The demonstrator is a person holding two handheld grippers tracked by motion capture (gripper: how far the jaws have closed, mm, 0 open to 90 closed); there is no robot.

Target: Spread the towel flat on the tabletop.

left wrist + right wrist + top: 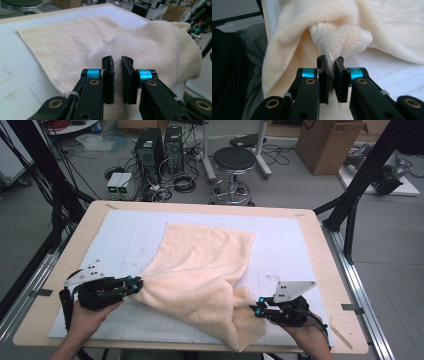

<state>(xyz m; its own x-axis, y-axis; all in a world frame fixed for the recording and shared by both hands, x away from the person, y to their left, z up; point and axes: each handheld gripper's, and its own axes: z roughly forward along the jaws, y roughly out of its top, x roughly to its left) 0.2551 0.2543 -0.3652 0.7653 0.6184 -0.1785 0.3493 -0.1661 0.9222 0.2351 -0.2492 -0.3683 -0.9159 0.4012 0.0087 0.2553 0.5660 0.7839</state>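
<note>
A cream towel [200, 265] lies crumpled on the white mat [125, 235] of a wooden table [320, 245]. Its far part rests flat, while the near part is bunched and one fold hangs over the front edge. My left gripper [140, 282] is shut on the towel's near-left edge. The left gripper view has the cloth [75, 42] pinched between the jaws of that gripper [117, 60]. My right gripper [256, 309] is shut on the near-right corner. In the right gripper view a tuft of towel [342, 37] is squeezed in that gripper [330, 61].
Beyond the table stand a black stool [234, 160], computer towers [150, 147] with loose cables, and a cardboard box [327, 145]. Black frame struts [360, 185] rise at the table's right and left sides.
</note>
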